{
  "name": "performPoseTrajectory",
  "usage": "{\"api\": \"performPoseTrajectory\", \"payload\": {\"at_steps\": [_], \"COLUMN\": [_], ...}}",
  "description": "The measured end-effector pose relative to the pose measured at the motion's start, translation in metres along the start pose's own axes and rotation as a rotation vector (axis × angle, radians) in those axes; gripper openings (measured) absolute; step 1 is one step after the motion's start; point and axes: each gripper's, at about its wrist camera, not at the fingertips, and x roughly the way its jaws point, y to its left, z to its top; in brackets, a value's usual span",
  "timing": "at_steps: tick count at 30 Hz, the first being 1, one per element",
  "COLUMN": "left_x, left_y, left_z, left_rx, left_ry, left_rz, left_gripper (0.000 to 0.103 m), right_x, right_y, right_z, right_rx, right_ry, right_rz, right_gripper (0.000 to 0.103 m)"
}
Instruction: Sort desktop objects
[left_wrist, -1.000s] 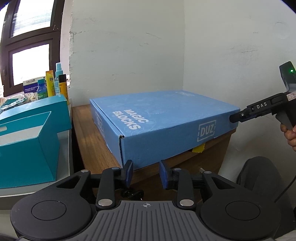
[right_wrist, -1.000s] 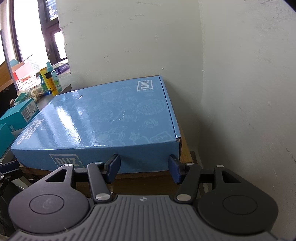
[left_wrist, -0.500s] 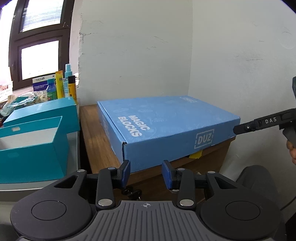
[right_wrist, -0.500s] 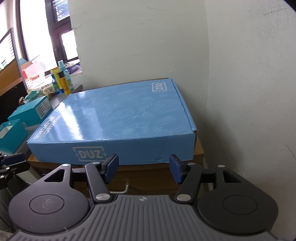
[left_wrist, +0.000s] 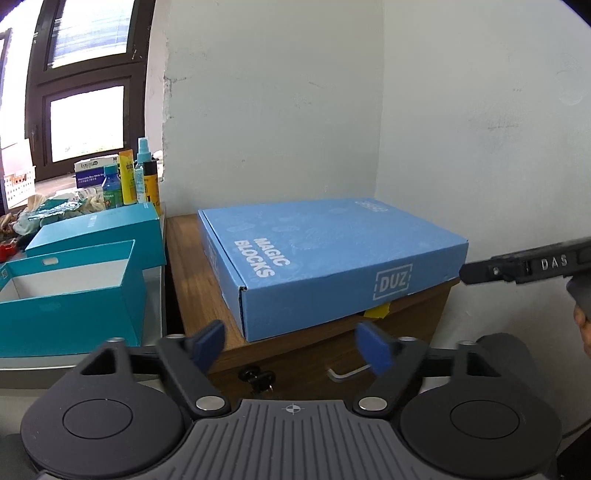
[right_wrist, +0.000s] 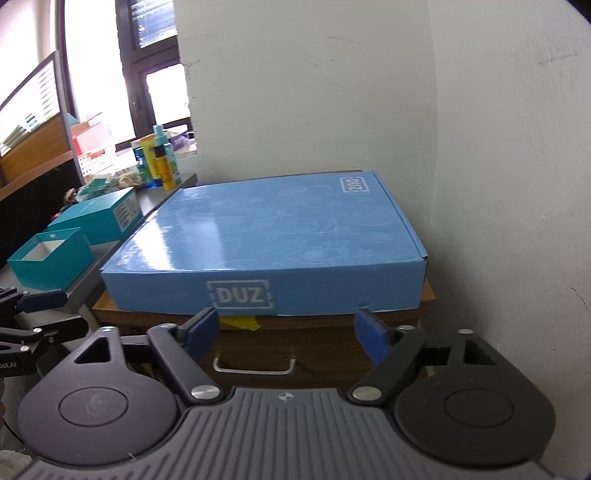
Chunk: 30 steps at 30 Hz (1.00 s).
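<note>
A flat blue "Magic Blocks" box (left_wrist: 325, 254) lies on a low wooden cabinet (left_wrist: 192, 295) in the room corner; it also shows in the right wrist view (right_wrist: 273, 236). My left gripper (left_wrist: 291, 347) is open and empty, held in front of the cabinet, short of the box's near corner. My right gripper (right_wrist: 286, 338) is open and empty, facing the box's "DUZ" side, a little back from it. The right gripper's body shows at the right edge of the left wrist view (left_wrist: 528, 264).
An open teal box (left_wrist: 70, 295) and a closed teal box (left_wrist: 99, 232) sit on the grey desk (left_wrist: 153, 284) to the left. Bottles (left_wrist: 138, 177) and clutter stand behind them by the window. White walls close in behind and right of the cabinet. A drawer handle (right_wrist: 253, 365) is below.
Both grippers have pulled back from the blue box and both have opened wider. The box has not moved.
</note>
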Motion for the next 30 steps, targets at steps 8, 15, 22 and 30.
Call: {"api": "performPoseTrajectory", "payload": {"at_steps": [8,15,22,30], "left_x": [-0.008,-0.012,-0.012,-0.011], "left_y": [-0.01,-0.012,-0.015,-0.016], "left_z": [0.001,0.0,-0.002,-0.002], "left_rx": [0.035,0.024,0.026,0.034], "left_ry": [-0.01,-0.002,0.007,0.01], "left_rz": [0.022,0.031,0.049,0.065], "left_gripper": [0.103,0.103,0.103,0.103], "right_x": [-0.015,-0.024,-0.03,-0.028], "right_y": [0.026,0.036,0.036,0.036], "right_z": [-0.009,-0.019,-0.027,-0.031], "right_rx": [-0.049,-0.056,-0.042,-0.043], "right_ry": [-0.022,-0.038,-0.054,-0.048], "right_rz": [0.021,0.014,0.013,0.009], "right_gripper": [0.103,0.103,0.103,0.103]}}
